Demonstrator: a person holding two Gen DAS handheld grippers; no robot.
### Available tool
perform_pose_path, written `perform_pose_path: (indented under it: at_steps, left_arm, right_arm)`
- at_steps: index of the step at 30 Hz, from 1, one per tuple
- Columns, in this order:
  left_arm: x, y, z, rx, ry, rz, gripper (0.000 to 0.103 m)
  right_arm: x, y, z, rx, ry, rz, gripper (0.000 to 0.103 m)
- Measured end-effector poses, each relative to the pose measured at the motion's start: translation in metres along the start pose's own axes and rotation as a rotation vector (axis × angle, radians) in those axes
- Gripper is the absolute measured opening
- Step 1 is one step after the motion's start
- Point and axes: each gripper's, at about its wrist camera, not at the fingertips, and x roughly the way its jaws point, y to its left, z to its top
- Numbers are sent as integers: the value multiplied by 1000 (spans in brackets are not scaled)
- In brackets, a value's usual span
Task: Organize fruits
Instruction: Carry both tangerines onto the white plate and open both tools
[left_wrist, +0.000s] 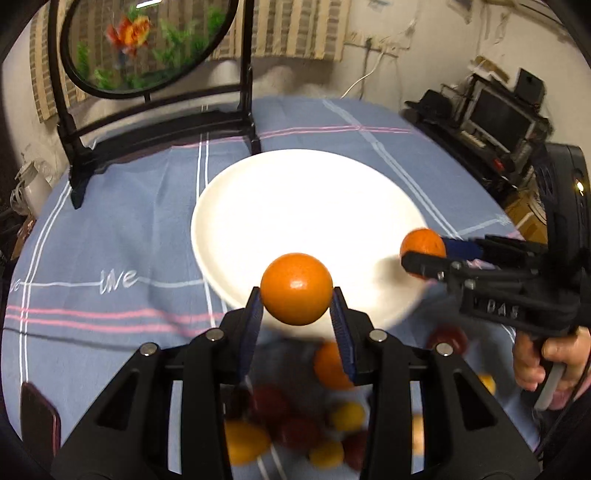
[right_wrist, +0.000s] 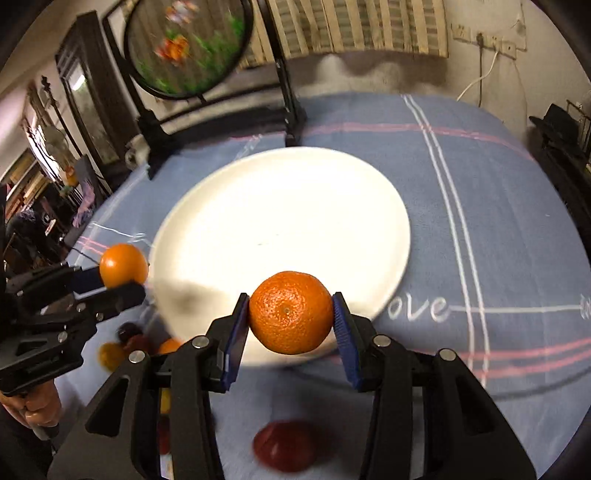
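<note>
Gripping oranges, left hand-held gripper (left_wrist: 296, 306), right hand-held gripper (right_wrist: 290, 325)

2 oranges are getting held up off the blue cloth right now: a smooth glossy orange (left_wrist: 296, 288) is sitting squeezed between blue pads (left_wrist: 251, 325) at the near rim of the white plate (left_wrist: 295, 206), and a pebbly-skinned mandarin (right_wrist: 290, 312) is hanging clamped the same way over the plate's near edge. The loose fruit pile (left_wrist: 295, 424) of dark red, yellow and orange pieces is lying blurry on the cloth just in front of the plate.
</note>
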Motion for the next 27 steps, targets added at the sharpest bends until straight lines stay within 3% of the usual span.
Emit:
perform_pose_path:
  at_steps: [4,13,14,16,18,20,22,27]
  left_arm:
    - [30,3,17,-10,45,11,38]
    - [73,8,21,-22,119,45,39]
    - [72,7,21,-21,116,52,42]
    - [62,3,20,-2,78,108,74]
    - [44,2,18,13,28,149,82]
    - [17,0,8,23,-12,146,88]
    - [-13,2,-11,-3,-58,139,96]
    - [-61,1,-79,-97,-114,77,100]
  right_arm:
    - [23,-8,16,-8,48,10,45]
    - [37,-6,20,-41,73,-2,45]
    - [37,-5,21,-45,73,-1,45]
    - [34,-3,22,-51,69,-13,54]
    - [16,-1,19,-61,28,-12,55]
    - [-9,2,11,-80,-20,-6,65]
    - [-36,4,-6,-98,-81,-7,65]
    - [-71,3,-52,-72,-134,48,65]
